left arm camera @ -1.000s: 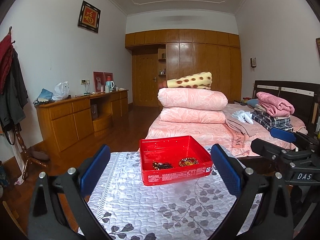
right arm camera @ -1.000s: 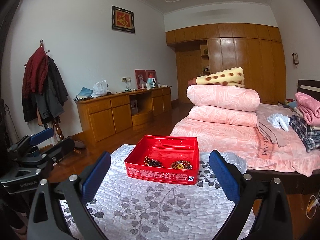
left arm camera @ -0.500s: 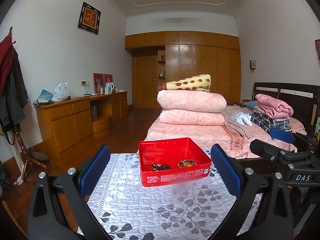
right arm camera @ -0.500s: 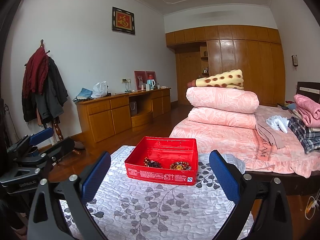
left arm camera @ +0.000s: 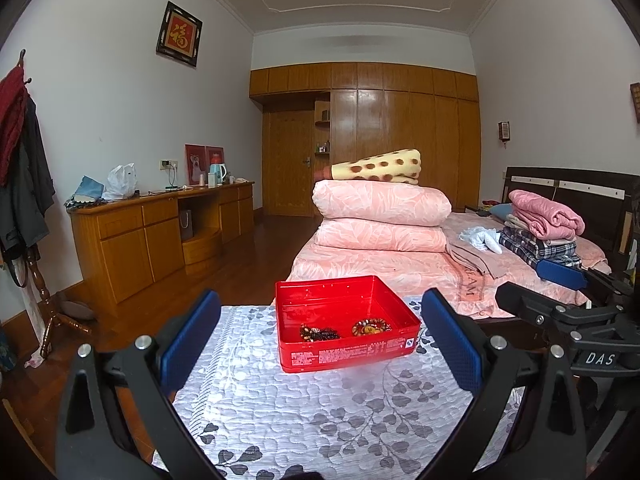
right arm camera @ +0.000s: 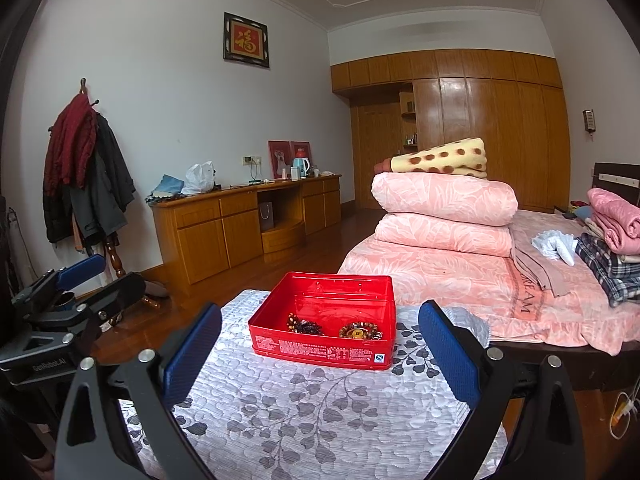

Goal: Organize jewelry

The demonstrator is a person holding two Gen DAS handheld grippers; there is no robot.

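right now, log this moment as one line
left claw: open, empty | right claw: open, empty | bracelets: in red tin

A lived-in home bedroom. Ahead and to the right of the grippers stands a bed (left arm camera: 384, 268) piled with rolled pink quilts (left arm camera: 380, 216), a spotted blanket (left arm camera: 380, 166) and folded clothes (left arm camera: 540, 228). Along the left wall runs a low wooden dresser (left arm camera: 160, 232) holding a kettle (left arm camera: 216, 172), a plastic bag (left arm camera: 120, 186) and framed photos. Coats (right arm camera: 84, 172) hang on a stand at far left. A red and gold framed picture (right arm camera: 245, 40) hangs high on the wall. Built-in wooden wardrobes (left arm camera: 400, 136) and a door fill the far end.
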